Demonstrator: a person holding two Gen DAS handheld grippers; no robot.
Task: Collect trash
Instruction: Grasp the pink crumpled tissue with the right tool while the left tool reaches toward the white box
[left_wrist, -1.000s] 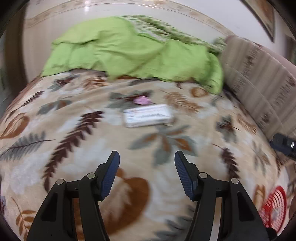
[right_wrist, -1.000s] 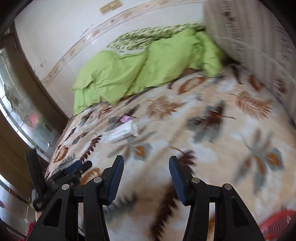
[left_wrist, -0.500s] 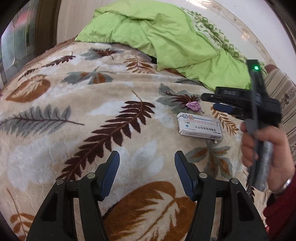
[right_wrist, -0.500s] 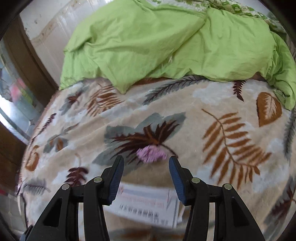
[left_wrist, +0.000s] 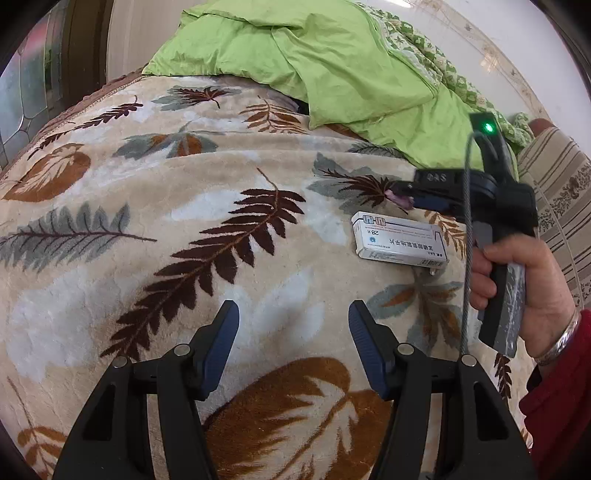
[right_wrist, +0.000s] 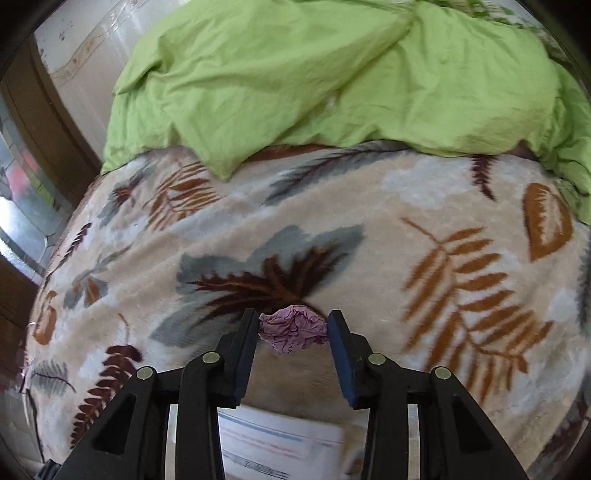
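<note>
Trash pickup on a bed: right gripper (right_wrist: 291, 328) has just been closing, and its pads now touch both sides of a crumpled pink paper wad (right_wrist: 293, 329) lying on the leaf-print fleece blanket (left_wrist: 155, 206); looks like a pinch taking hold, wad not yet lifted. The tool tilts steeply down so the fingertips bracket the wad at blanket level. White medicine box (left_wrist: 399, 242) lies flat just near of the wad, right side of the bed, untouched; likely the next piece. Left gripper (left_wrist: 293, 349) hangs spread and empty over the blanket, near and left of the box, probably staged for it. Person's hand (left_wrist: 532, 295) grips the right tool's handle. Green duvet (right_wrist: 332, 74) is bunched at the far end.
</note>
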